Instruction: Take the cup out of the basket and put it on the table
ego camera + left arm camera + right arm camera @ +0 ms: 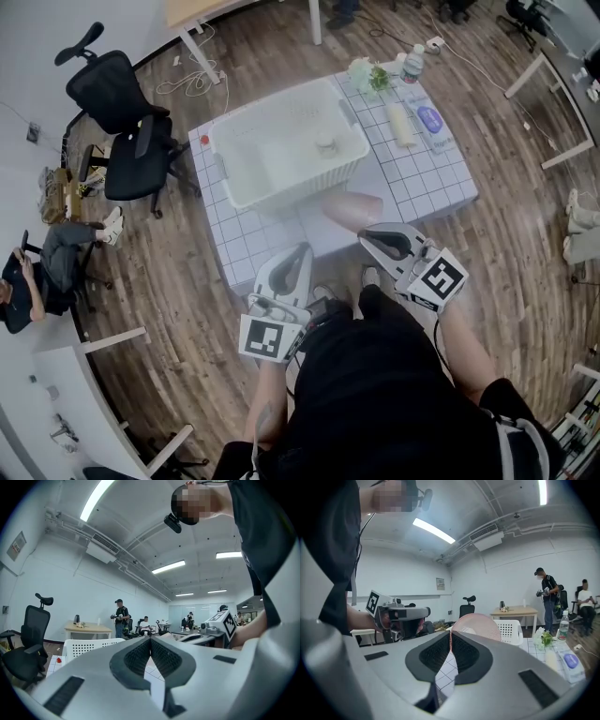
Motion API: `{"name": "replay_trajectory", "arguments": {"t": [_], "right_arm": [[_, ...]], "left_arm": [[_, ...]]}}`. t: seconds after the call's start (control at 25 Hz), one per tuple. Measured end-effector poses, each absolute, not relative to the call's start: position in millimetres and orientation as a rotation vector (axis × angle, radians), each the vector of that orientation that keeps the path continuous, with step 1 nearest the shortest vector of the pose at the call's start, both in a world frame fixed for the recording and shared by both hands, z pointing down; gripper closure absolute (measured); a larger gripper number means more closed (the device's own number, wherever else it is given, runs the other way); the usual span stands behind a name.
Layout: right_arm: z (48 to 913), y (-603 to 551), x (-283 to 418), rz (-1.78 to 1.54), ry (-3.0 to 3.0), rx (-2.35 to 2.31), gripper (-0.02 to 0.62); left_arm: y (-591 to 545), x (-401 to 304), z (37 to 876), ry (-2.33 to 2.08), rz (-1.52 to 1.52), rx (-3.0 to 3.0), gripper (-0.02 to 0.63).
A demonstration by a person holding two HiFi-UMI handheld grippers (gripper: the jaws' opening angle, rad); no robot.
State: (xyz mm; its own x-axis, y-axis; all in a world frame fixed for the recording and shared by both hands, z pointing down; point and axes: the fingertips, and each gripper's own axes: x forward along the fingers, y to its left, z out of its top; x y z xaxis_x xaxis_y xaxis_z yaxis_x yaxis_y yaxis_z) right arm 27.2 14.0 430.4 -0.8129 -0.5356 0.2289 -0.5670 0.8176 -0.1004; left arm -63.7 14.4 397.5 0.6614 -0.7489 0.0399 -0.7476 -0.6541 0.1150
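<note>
A pink cup (353,208) hangs over the white gridded table (431,183), just in front of the white plastic basket (246,192). My right gripper (367,234) is shut on the cup's thin rim. In the right gripper view the cup (477,625) rises right behind the closed jaws of the right gripper (450,637), with the perforated basket (509,631) beyond. My left gripper (305,249) is shut and holds nothing, near the table's front edge. The left gripper view shows the left gripper (150,640) with its jaws meeting, and the basket (89,645) to the left.
A small pale round thing (325,143) lies inside the basket. On the table's far right are a water bottle (413,64), flowers (367,73), a cream tube (401,123) and a blue-topped item (431,119). A black office chair (122,122) stands to the left; people stand and sit in the background.
</note>
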Motion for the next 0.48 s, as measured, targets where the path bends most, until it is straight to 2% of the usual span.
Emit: {"name": "replay_trajectory", "arguments": {"t": [0.48], "right_arm": [[523.8,-15.5,74.9,0.291,-2.573,0.814,0.568]], "left_arm": [[12.5,-27.5,397.2,-1.231,0.015,2.761,0.597]]}}
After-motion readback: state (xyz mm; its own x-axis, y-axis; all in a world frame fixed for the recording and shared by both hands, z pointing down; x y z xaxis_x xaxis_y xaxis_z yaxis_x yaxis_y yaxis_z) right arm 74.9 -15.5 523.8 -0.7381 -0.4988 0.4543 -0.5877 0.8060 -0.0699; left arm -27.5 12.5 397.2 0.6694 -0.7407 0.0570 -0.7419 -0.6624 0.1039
